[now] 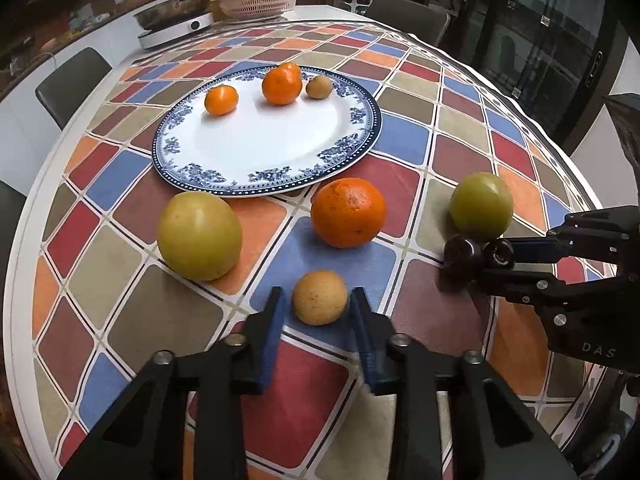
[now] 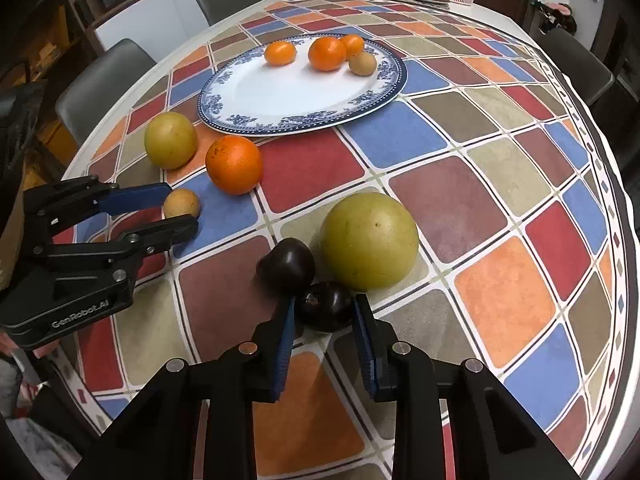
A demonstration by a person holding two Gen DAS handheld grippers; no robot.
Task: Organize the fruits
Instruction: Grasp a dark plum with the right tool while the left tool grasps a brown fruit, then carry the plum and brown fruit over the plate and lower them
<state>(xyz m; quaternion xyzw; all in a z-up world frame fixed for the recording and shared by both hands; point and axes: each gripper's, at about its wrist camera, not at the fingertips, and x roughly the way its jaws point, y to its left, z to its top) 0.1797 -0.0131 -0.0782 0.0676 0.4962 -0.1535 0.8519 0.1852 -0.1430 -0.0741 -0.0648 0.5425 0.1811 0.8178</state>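
The table (image 1: 460, 152) is the biggest thing. It has a cloth with squares of many colours, and both claws point down at it.

The plate (image 1: 272, 148) is white with a blue edge. It sits far ahead of the left claw (image 1: 317, 292).

A big yellow-green fruit (image 1: 199, 236) lies on the table ahead of the left claw, off to its left. It is near the plate's edge.

A big green fruit (image 2: 369, 240) lies just ahead of the right claw (image 2: 325, 299), a bit to its right.

An orange (image 1: 348, 213) lies a little ahead of the left claw, between the claw and the plate.

Three small oranges (image 2: 327, 54) sit at the far side of the plate, a long way ahead of both claws. A little brown fruit (image 2: 362, 64) sits on the plate just beside them.

A small tan fruit (image 1: 319, 298) lies on the table between the left claw's two fingers. The left claw is closed in on it, as far as it goes.

A dark plum (image 2: 325, 312) is between the right claw's two fingers. The right claw is closed in on it too. It is still down on the table, right beside the big green fruit.

A second dark plum (image 2: 286, 266) lies just ahead of the right claw, a bit to its left, touching the first plum.
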